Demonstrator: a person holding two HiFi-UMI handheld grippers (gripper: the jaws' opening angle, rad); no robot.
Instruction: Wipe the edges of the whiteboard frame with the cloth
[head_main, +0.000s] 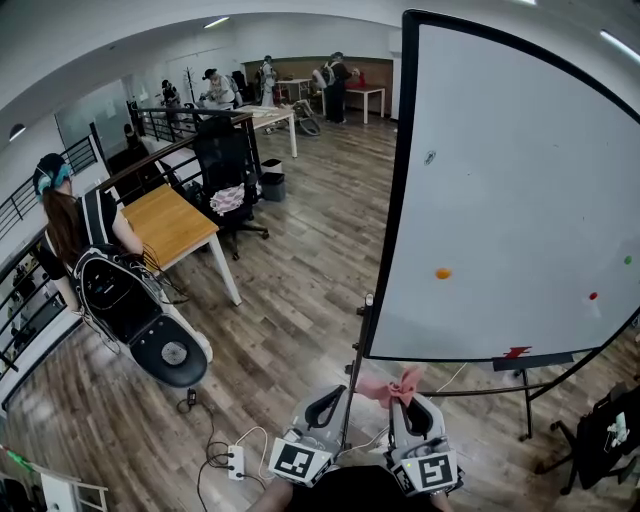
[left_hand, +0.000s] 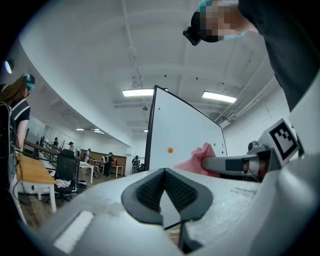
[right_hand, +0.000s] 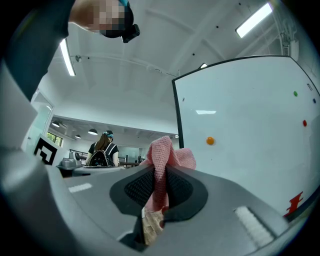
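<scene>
The pink cloth (right_hand: 162, 165) was pinched in the right gripper (right_hand: 161, 187), whose jaws were closed tight on its middle. One bunched tuft stood out past the tips and a tail hung below. In the head view the cloth (head_main: 390, 388) sat low, just under the bottom-left corner of the whiteboard frame (head_main: 397, 190), near it but apparently not yet against it. The left gripper (left_hand: 164, 192) was held just beside the right one, its jaws drawn nearly together with nothing between them.

The step in hand appeared to be the approach to the frame. To do it well, the tuft should meet the black strip first, not the hard jaw tips. It would then be pressed so it folds over both the face and the outer side of the strip, and drawn steadily up the left side. Little cloth stuck out, so the gripper should probably be angled to lead with the fabric. The whiteboard stood on a thin stand (head_main: 527, 400) and could rock, so light, even pressure was advisable, with the left gripper free to brace it.
</scene>
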